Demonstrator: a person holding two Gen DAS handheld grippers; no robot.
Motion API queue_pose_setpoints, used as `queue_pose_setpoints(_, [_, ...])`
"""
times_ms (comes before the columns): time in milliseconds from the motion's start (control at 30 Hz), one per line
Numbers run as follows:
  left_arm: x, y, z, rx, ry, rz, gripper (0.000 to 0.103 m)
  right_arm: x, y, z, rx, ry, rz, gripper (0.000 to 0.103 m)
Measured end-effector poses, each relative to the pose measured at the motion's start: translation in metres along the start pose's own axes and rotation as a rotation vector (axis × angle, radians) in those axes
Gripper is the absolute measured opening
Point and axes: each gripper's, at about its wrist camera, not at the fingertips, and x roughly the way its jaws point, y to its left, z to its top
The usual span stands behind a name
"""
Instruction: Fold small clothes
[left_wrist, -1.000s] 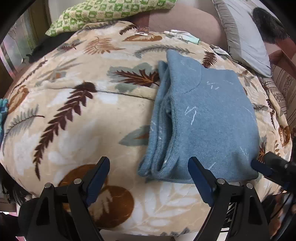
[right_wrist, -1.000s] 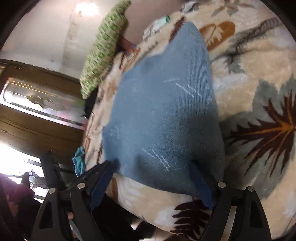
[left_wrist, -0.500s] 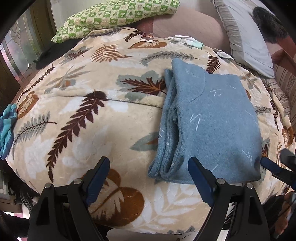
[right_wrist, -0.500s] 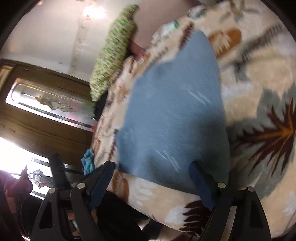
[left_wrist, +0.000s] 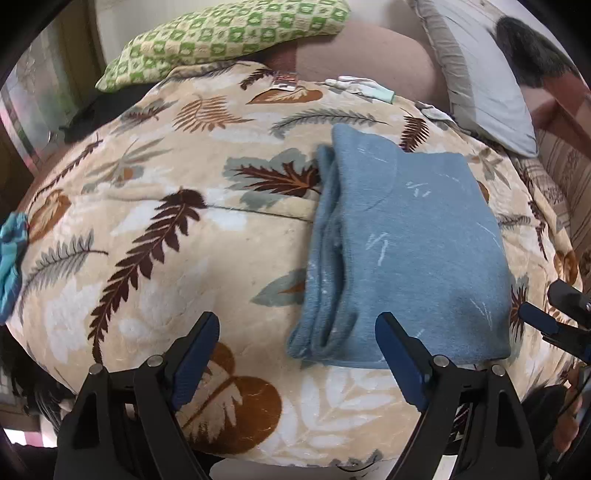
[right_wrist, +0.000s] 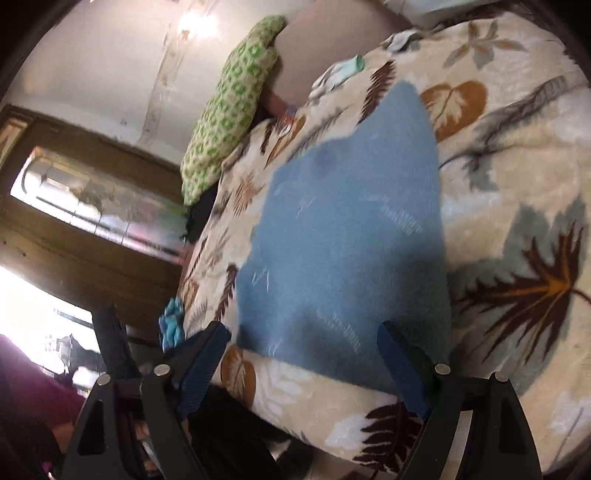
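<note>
A leaf-print blanket (left_wrist: 155, 236) covers the bed, with a teal cloth (left_wrist: 11, 266) at its left edge. The left gripper (left_wrist: 297, 343) hangs spread and empty over the near edge. Right of centre lies the folded blue garment (left_wrist: 413, 243). The right gripper (right_wrist: 303, 354) is also spread, holding nothing.

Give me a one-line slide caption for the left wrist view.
Folded blue garment lies on a leaf-print blanket; open left gripper holds nothing.
</note>
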Motion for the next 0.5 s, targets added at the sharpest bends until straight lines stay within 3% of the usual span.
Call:
queue_pose_setpoints(200, [0.027, 0.027, 0.007, -0.104, 0.063, -0.08, 0.087, -0.011, -0.035, 0.008, 0.121, -0.037, -0.054, 0.086])
queue_pose_setpoints(333, [0.047, 0.021, 0.025, -0.12, 0.102, -0.158, 0.087, -0.008, -0.052, 0.033, 0.152, -0.037, -0.049, 0.086])
queue_pose_setpoints(500, [0.077, 0.012, 0.04, -0.134, 0.162, -0.152, 0.087, 0.017, -0.067, 0.069, 0.165, -0.012, -0.079, 0.086])
